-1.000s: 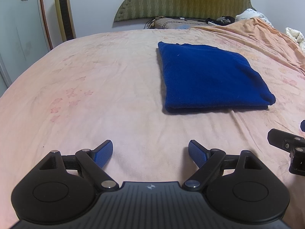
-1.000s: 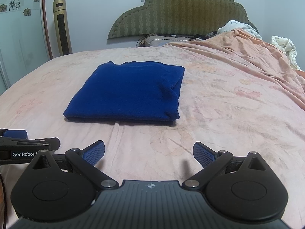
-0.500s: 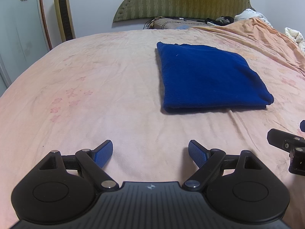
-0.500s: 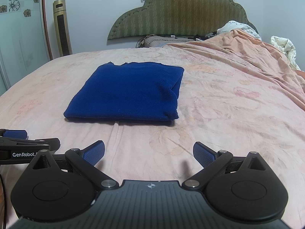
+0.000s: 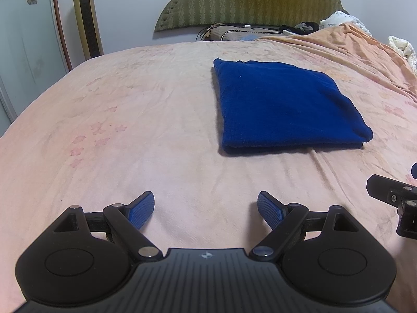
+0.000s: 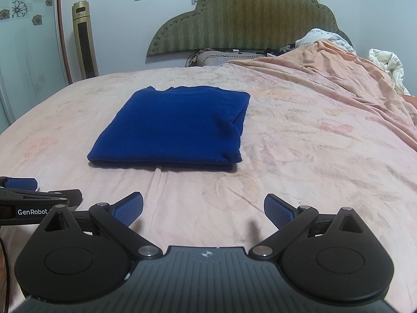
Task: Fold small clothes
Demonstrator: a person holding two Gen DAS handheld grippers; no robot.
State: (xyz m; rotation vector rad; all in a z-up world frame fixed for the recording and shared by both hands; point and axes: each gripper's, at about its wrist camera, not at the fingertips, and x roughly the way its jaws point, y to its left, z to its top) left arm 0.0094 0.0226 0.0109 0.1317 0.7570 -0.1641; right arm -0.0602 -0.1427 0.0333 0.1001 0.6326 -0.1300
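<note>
A dark blue knitted garment (image 5: 284, 107) lies folded into a flat rectangle on the pink bedsheet (image 5: 130, 120). In the right wrist view the same blue garment (image 6: 177, 127) sits ahead and slightly left. My left gripper (image 5: 205, 208) hovers over bare sheet in front of the garment, jaws wide apart with nothing between them. My right gripper (image 6: 203, 208) is likewise open and empty, a short way back from the garment's near edge. The two grippers are side by side; each one's edge shows in the other's view.
An olive padded headboard (image 6: 242, 23) and a pillow (image 5: 229, 32) are at the bed's far end. A rumpled orange blanket (image 6: 346, 78) covers the right side, white bedding (image 6: 388, 65) beyond it. A gold tower fan (image 5: 87, 18) stands by the left wall.
</note>
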